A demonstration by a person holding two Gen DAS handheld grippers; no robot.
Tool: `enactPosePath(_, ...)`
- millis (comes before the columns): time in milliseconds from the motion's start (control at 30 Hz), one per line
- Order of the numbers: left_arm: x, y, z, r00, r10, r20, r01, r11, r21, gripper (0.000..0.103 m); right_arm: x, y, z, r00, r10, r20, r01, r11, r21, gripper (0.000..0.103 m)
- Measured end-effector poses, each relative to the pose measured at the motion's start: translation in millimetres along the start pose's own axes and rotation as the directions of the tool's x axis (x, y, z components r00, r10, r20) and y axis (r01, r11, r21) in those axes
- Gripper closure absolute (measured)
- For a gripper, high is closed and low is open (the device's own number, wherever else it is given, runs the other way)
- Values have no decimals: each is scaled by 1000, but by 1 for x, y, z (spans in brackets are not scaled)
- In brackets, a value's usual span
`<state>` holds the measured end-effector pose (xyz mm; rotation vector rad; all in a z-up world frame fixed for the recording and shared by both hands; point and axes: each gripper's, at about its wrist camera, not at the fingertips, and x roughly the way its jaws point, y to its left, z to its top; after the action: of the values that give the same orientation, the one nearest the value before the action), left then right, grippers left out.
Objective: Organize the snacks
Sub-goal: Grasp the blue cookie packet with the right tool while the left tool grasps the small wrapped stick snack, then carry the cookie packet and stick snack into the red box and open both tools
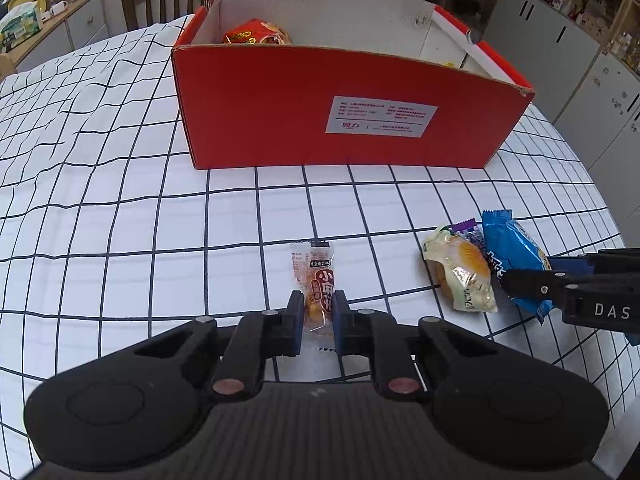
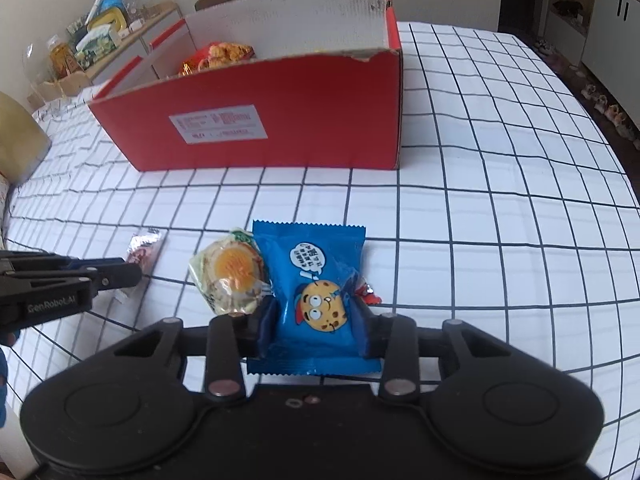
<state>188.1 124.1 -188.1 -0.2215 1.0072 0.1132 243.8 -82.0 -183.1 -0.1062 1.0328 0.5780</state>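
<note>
two grippers gripping, most of the loose snacks not yet boxed

at least one red snack bag [image 1: 256, 34] already lies in the red box [image 1: 280, 120]. the left gripper [image 1: 316, 318] has its fingers nearly shut on the clear twist-snack packet [image 1: 316, 280]; the right gripper [image 2: 314, 320] is half open, pads pinching the blue cookie packet [image 2: 316, 280]. both packets look to rest on the checked tablecloth [image 1: 120, 220]. the yellow cake packet [image 2: 232, 276] and a purple one [image 1: 466, 229] wait beside.

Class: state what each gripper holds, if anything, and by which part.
Left gripper: the clear orange snack packet, by its near lower half. Right gripper: the blue cookie packet, across its middle sides.
</note>
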Motion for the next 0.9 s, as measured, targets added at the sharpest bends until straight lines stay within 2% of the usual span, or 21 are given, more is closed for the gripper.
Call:
enactPosePath(433, -30, 3, 0, 999, -41, 26, 42, 998, -53, 90, -43, 14, -1, 997, -8, 74, 10, 1000, -16, 66)
enactPosePath(900, -80, 0, 15, 990, -68, 126, 78, 994, -79, 90, -98, 35, 12, 984, 12, 179, -1, 998, -60, 66)
